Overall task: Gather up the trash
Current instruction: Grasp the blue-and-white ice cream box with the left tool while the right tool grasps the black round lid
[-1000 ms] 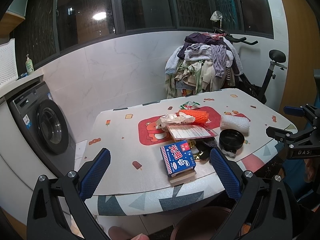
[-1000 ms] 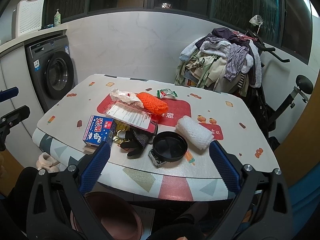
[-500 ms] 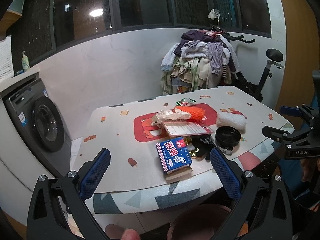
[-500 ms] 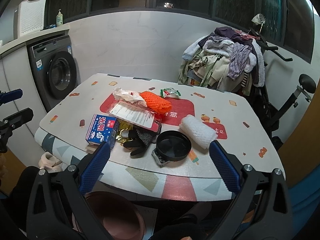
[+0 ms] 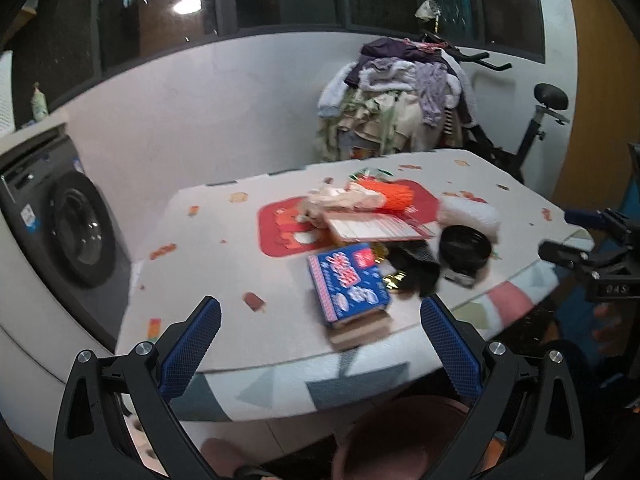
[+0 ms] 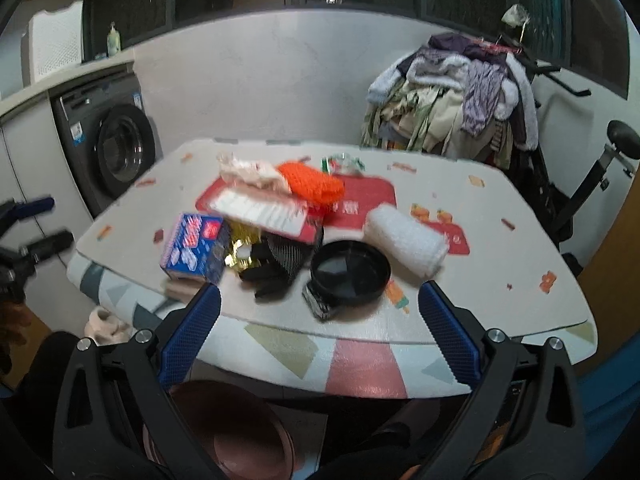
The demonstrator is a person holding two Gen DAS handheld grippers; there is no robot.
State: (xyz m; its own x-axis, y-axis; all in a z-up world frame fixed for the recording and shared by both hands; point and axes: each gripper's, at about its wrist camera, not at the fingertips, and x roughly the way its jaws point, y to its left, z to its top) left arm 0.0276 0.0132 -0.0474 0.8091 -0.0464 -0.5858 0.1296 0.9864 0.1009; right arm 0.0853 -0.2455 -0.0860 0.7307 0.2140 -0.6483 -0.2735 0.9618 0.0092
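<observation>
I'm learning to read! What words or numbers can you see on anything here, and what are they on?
"DAS": on the black body of the right gripper, seen from the left wrist; the only readable text.
Blue rectangular cardboard box: large red characters, too blurred to read.
White printed card on the red tray: lines too small to read.
Red mat print: white characters, blurred.
Washing machine stickers: unreadable.

Right tool (image 6: 318, 322) spread wide, empty, before table (image 6: 500, 280), black bowl (image 6: 350, 272), blue box (image 6: 196, 246)
</observation>
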